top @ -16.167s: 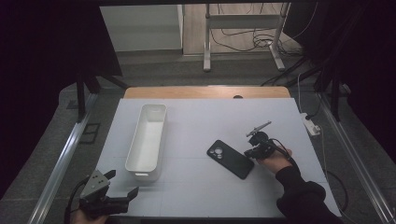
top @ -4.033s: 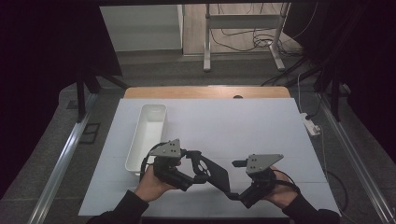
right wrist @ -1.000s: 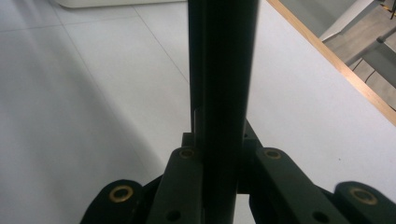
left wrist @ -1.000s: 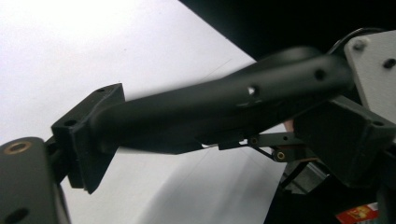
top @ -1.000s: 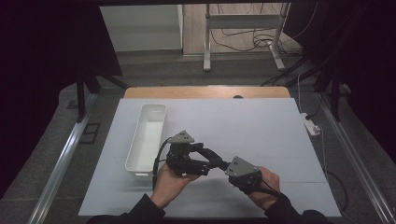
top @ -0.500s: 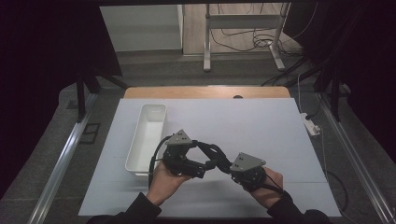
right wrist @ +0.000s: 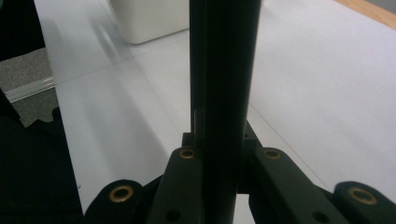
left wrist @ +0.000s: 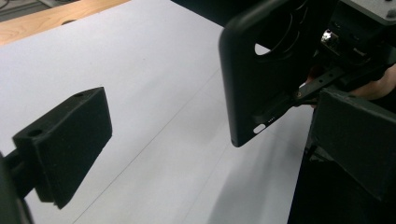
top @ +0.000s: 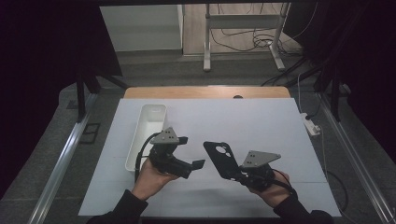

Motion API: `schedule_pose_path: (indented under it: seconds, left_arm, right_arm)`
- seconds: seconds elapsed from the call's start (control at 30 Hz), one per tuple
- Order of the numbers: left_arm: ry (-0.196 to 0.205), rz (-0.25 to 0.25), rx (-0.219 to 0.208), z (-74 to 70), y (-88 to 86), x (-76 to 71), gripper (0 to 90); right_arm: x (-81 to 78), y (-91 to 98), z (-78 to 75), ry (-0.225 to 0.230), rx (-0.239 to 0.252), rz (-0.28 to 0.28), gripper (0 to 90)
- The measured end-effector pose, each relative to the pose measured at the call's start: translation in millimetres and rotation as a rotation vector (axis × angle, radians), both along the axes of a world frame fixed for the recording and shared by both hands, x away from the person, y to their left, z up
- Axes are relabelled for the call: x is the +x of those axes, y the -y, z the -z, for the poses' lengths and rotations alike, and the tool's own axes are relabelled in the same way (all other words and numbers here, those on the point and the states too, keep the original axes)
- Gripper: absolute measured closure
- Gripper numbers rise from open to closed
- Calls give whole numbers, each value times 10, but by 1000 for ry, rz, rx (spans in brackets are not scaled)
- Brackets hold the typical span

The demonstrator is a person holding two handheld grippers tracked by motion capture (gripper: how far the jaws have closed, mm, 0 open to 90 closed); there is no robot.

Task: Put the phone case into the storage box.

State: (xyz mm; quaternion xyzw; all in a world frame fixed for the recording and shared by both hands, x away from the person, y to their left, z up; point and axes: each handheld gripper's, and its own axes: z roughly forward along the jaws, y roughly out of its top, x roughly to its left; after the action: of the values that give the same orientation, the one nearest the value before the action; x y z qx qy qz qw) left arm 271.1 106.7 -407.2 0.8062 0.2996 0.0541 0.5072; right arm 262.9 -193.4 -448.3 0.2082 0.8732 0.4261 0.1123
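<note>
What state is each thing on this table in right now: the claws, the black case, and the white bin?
Left claw: open, nothing between its jaws, beside the case.
Right claw: shut on the phone case, gripping its lower end.
Phone case: held up off the table, tilted, camera cutout uppermost.
White bin: upright on the table, looks empty.

- The left gripper (top: pixel 198 164) let go of the black phone case (top: pixel 223 159). Its jaws had just been opening, and now nothing was between them.
- The two grippers moved apart. A second before, they were close together on the case.
- The right gripper (top: pixel 239 174) alone held the case up off the table (top: pixel 261 116).
</note>
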Motion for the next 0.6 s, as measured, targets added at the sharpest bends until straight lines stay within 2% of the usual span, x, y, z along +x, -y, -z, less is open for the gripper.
schedule_pose_path:
  seconds: [0.1,0.23,0.37,0.43,0.6]
  left_arm:
    - [-1,7,-5,3,-16,1,0]
    - [18,6,13,-4,1,-18,13]
    - [44,15,6,-21,16,-50,139]
    - [51,24,-2,-32,17,-62,231]
    - [53,43,-24,-50,19,-82,379]
  right_arm:
    - [-5,3,2,-6,7,-7,848]
    - [-20,-8,2,-8,7,-17,848]
    - [-29,-18,6,-12,5,-24,848]
    - [-33,-23,8,-16,9,-29,848]
    - [-44,-47,11,-27,21,-40,848]
